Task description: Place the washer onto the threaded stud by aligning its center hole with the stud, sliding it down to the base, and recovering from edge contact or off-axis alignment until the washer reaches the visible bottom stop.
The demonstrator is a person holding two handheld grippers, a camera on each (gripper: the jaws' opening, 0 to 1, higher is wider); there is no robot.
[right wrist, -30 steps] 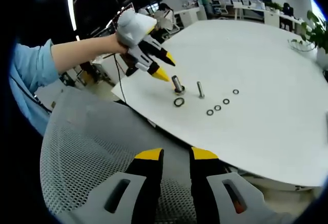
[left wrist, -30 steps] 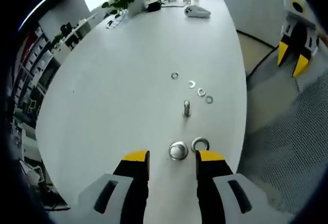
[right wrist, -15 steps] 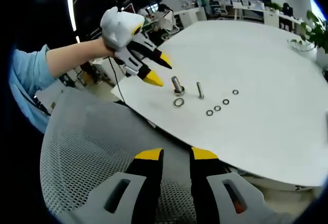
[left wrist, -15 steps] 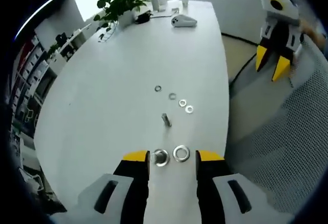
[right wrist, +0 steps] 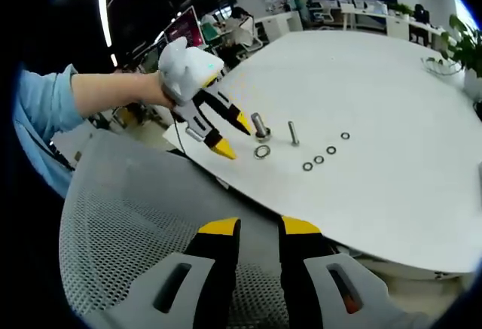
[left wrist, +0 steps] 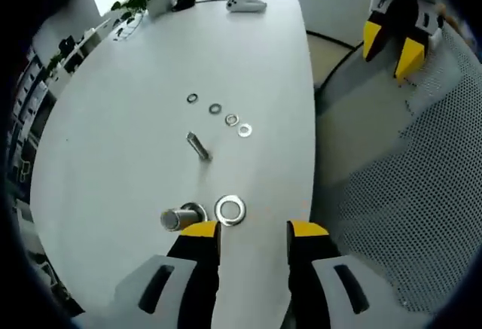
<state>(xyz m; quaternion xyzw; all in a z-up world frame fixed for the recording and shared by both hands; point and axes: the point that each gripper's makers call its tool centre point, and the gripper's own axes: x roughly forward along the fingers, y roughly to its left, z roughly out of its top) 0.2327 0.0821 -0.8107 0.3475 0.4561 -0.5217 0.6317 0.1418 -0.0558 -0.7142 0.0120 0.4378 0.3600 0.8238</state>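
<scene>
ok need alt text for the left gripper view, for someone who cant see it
The left tool's open yellow-tipped jaws hover at the near edge of a white oval table, just short of a large flat metal washer lying beside a thick metal stud. Farther along the table stand a thinner bolt and a row of four small washers; grey mesh lies to the right.

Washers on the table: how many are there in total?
5. One large washer lies beside the thick stud, just ahead of the left gripper. Four small washers lie in a row beyond the thin stud. None seems hidden.
</scene>
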